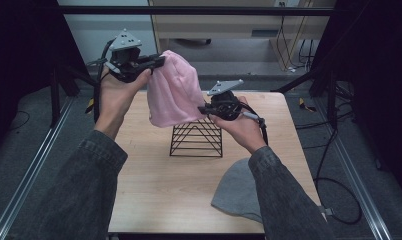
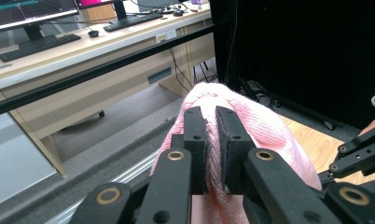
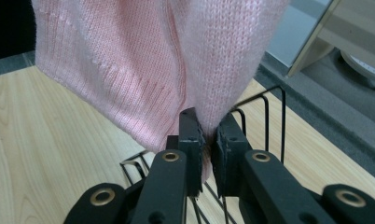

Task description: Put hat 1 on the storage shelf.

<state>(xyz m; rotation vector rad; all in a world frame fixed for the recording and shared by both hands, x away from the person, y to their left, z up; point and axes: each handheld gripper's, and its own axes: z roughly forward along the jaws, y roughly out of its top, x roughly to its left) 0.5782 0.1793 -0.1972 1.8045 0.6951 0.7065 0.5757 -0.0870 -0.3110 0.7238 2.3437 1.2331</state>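
Observation:
A pink knitted beanie [image 1: 171,90] hangs in the air above a black wire rack [image 1: 196,140] on the wooden table [image 1: 159,185]. My left gripper [image 1: 161,61] is shut on the beanie's upper left part, and pink knit [image 2: 251,126] is pinched between its jaws. My right gripper [image 1: 203,110] is shut on the beanie's lower right edge, just above the rack's top. In the right gripper view the ribbed hem [image 3: 129,88] hangs down in front and the rack's wires [image 3: 269,116] stand behind the jaws.
A grey beanie [image 1: 236,192] lies on the table's near right corner, partly under my right sleeve. Black frame bars and cables surround the table. A desk with keyboards [image 2: 36,44] stands beyond.

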